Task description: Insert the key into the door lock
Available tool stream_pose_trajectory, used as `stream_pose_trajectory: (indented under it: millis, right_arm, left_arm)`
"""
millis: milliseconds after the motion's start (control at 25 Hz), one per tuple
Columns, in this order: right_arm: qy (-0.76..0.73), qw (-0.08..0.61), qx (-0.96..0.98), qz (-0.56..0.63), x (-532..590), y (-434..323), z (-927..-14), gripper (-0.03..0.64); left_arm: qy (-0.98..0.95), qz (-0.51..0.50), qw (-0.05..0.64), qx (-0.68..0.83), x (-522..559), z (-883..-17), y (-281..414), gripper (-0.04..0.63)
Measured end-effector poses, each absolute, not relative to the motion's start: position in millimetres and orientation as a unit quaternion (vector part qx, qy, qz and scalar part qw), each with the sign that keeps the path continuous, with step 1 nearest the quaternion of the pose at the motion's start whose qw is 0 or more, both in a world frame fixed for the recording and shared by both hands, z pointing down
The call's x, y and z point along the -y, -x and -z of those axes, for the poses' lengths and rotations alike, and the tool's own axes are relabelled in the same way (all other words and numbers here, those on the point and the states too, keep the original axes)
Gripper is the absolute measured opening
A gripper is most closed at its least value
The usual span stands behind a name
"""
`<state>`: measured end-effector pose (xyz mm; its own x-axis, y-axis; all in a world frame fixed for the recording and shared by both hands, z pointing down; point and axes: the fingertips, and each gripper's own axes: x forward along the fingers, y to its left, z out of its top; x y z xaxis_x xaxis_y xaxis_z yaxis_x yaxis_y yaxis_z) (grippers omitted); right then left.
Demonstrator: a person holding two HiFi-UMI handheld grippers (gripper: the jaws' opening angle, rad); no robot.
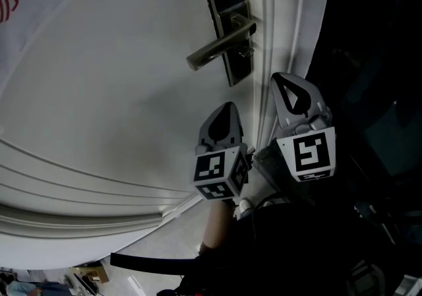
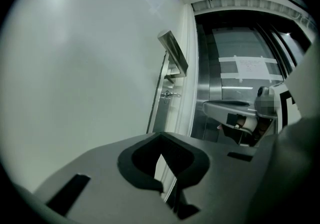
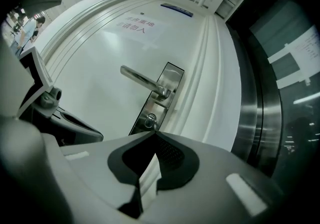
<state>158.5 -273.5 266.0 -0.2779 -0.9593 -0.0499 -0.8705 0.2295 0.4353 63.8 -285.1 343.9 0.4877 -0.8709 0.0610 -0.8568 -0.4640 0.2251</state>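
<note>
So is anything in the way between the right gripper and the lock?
No, nothing visible. In the right gripper view, the right gripper points straight at the lock, just below the handle, with open space between them. The left gripper is off to the side.

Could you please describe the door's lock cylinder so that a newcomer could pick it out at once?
On the white door, find the long metal plate near its edge, the one carrying the lever handle. The lock cylinder sits on that plate just below the handle's pivot: a small round shiny fitting, unlike the long straight lever above it.
</note>
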Motion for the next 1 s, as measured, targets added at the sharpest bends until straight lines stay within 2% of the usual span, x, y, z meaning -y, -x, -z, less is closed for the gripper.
stream_pose_trajectory:
  millis: [1000]
  right_arm:
    - [-0.583, 0.124, 0.778, 0.2, 279.2, -154.4, -268.0, 0.0]
  left_arm:
    - [-0.854, 0.036, 0.127, 0.503, 285.7, -341.4, -67.8, 0.0]
